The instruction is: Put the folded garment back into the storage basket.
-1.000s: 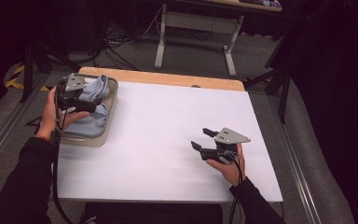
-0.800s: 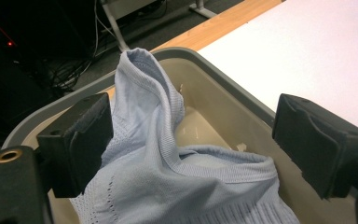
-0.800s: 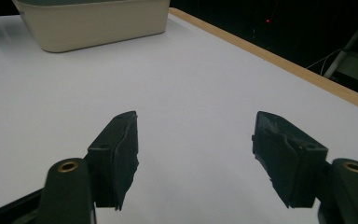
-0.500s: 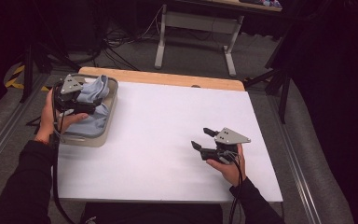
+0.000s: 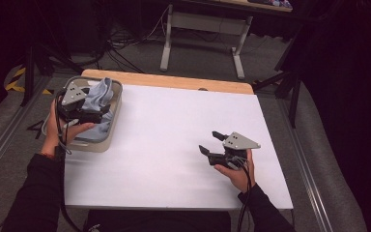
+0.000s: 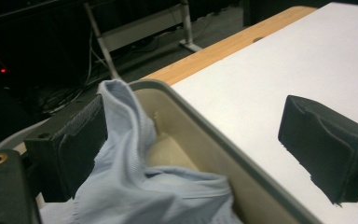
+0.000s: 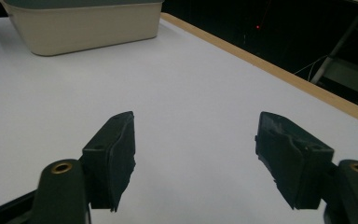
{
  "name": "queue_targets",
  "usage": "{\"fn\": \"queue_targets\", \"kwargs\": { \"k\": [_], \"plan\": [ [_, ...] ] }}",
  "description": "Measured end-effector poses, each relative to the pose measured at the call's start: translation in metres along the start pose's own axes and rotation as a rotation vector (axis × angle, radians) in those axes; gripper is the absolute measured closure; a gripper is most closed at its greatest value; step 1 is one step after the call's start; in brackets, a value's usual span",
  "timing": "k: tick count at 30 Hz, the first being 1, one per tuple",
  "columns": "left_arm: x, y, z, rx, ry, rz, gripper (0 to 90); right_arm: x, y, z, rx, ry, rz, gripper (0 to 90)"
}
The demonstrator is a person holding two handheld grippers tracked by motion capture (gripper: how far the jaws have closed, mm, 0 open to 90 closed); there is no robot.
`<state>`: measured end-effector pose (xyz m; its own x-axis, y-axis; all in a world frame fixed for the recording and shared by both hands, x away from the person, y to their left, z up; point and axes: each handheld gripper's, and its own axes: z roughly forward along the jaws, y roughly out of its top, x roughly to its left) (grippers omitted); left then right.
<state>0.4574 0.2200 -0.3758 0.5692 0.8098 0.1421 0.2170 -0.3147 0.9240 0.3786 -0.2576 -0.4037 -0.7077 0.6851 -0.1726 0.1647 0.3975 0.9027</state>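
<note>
High view: fixed above the near edge of the desk (image 5: 174,145), facing forward and down, far enough to take in the whole top. Left gripper view: low and close at the beige bin (image 6: 214,140) by the far left corner. Right gripper view: low over the desk, facing that bin (image 7: 84,25); all three share it

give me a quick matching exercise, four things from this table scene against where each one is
Things:
1. light blue cloth
2. beige plastic bin
3. left gripper
4. right gripper

Places:
a. over the bare white tabletop
b. at the table's left edge
c. heaped inside the bin
d. over the bin, one jaw beside the cloth

Pairs: 1-c, 2-b, 3-d, 4-a
</note>
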Motion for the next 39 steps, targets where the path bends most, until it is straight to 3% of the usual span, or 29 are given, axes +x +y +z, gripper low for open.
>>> {"fn": "queue_targets", "kwargs": {
  "k": [6, 10, 18, 29, 35, 39],
  "plan": [
    [-0.010, 0.003, -0.002, -0.016, -0.016, 0.026, 9.3, 0.001, 0.001, -0.001, -0.003, -0.022, -0.017, 27.5],
    [-0.015, 0.005, -0.007, -0.041, -0.034, 0.011, 8.7, 0.002, 0.001, -0.002, -0.011, -0.028, -0.027, 25.1],
    [-0.023, 0.007, -0.009, -0.049, -0.056, 0.022, 7.5, 0.003, 0.001, -0.004, -0.027, -0.063, -0.048, 19.6],
    [-0.032, 0.010, -0.010, -0.062, -0.095, 0.019, 6.0, 0.007, 0.001, -0.003, -0.041, -0.064, -0.073, 14.0],
    [-0.038, 0.013, -0.009, -0.068, -0.095, 0.022, 5.8, 0.007, 0.001, -0.004, -0.053, -0.073, -0.074, 12.8],
    [-0.043, 0.014, -0.008, -0.081, -0.133, 0.017, 4.3, 0.007, 0.002, -0.006, -0.067, -0.066, -0.067, 9.7]
  ]
}}
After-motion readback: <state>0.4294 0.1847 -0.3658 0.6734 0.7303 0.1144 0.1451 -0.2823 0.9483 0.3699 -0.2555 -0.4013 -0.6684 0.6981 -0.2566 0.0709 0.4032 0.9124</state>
